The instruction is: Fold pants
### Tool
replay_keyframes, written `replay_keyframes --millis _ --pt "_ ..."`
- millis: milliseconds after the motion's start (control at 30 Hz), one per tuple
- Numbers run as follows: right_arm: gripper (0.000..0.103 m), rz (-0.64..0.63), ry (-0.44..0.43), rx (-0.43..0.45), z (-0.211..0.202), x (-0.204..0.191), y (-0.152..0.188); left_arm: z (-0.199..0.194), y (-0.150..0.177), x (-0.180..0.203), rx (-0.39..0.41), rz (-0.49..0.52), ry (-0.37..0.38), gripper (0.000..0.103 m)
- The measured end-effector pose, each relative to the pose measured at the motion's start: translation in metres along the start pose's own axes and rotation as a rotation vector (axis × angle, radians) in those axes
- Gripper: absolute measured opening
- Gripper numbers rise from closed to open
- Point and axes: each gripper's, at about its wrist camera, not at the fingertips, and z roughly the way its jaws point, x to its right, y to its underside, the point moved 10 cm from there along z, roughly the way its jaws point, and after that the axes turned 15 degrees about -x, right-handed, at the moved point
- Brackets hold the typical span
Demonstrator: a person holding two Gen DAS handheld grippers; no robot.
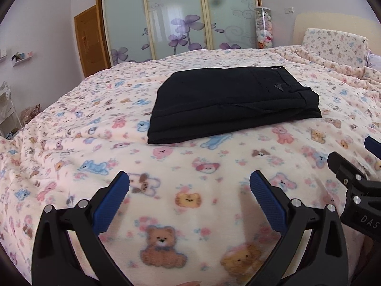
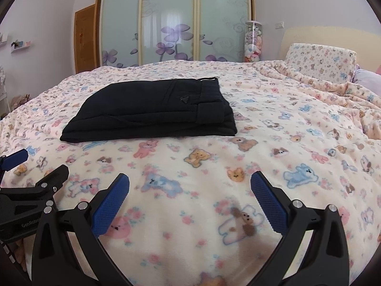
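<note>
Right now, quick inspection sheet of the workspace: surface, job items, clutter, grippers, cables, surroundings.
Surface: bed covered with an animal-print fleece blanket, rumpled toward the headboard.
Job's things: black pants lying folded into a flat stack on the blanket, waistband at the right.
Clutter: nothing seen on the blanket near the pants.
Grippers: left gripper open, empty, short of the pants; right gripper open, empty, also clear of them. Blue fingers touch nothing.
Cables: nothing seen.
Surroundings: frosted sliding wardrobe doors with purple flowers, wooden door, clear tube of plush toys, matching pillow at the headboard.
</note>
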Motion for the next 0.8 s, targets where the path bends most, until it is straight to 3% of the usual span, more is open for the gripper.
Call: replay_keyframes --millis 300,800 --pt "0.102 0.066 -0.008 -0.013 0.000 0.023 0.005 0.001 -0.003 0.011 -0.008 0.009 0.022 0.101" --pt "0.102 0.014 0.011 -0.002 -0.001 0.012 0.006 0.005 0.001 0.010 -0.025 -0.001 0.023 0.101"
